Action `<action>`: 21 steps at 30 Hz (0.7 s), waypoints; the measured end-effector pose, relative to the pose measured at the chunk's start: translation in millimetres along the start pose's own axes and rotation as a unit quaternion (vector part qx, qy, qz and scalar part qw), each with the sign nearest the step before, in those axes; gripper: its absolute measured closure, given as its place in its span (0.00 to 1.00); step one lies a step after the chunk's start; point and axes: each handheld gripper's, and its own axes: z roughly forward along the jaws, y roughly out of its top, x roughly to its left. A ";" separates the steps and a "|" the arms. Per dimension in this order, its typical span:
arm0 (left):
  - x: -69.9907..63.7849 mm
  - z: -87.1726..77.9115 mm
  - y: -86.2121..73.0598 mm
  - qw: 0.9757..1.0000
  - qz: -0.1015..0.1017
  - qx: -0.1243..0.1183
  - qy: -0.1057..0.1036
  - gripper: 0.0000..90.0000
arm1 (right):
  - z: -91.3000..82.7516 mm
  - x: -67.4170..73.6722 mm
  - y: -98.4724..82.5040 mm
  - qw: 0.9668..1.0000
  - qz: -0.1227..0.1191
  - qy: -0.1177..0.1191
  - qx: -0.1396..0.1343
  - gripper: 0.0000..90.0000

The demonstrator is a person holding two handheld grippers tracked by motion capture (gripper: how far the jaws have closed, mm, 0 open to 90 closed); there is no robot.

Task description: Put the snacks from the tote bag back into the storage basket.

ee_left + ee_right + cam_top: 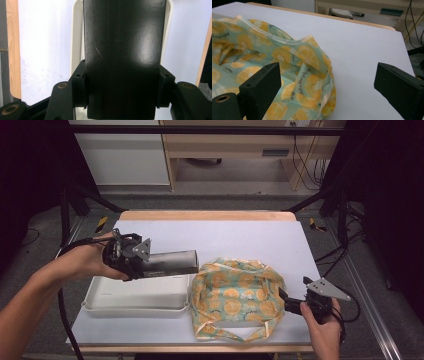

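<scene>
Left gripper [150, 265] is clamped on a black box [170, 262], its pads pressing the two long sides near one end, as the left gripper view shows, with the box [122, 50] running straight out from between the jaws. Held level and lengthwise, the box hangs just above a white tray [135, 296] that lies under and ahead of this gripper, and its far end points at a bag [237, 295] just beyond. By its flat faces and sharp edges the box looks like stiff card, probably light; its surface has a slight sheen and may be slippery, so a grip across the narrow sides close to the end, as now, seems right, though held so far from its middle the box may droop or twist. Right of it, the bag lies slumped on the white table [240, 237], a soft printed sack with lemon slices, thin, limp and likely very light; it will not keep its mouth open by itself. Right gripper [290, 304] stands at the bag's right edge with its jaws wide apart and nothing between them; in the right gripper view the bag's folded rim [312, 57] lies just in front of its left jaw. That doubled rim looks the best place to pinch, since a single layer of the wall would only stretch and slide.
</scene>
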 end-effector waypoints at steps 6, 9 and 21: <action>6.1 9.0 -8.4 1.000 -0.003 0.002 0.000 0.48 | -1.6 -3.6 -12.2 1.000 0.019 -0.013 0.008 0.08; 9.1 13.4 -12.5 1.000 -0.007 -0.002 -0.001 0.48 | -2.4 -6.0 -16.1 1.000 0.022 -0.019 0.009 0.08; 10.0 31.1 -26.7 1.000 -0.008 -0.004 -0.005 0.48 | -1.9 -6.9 -20.8 0.999 0.020 -0.026 0.019 0.08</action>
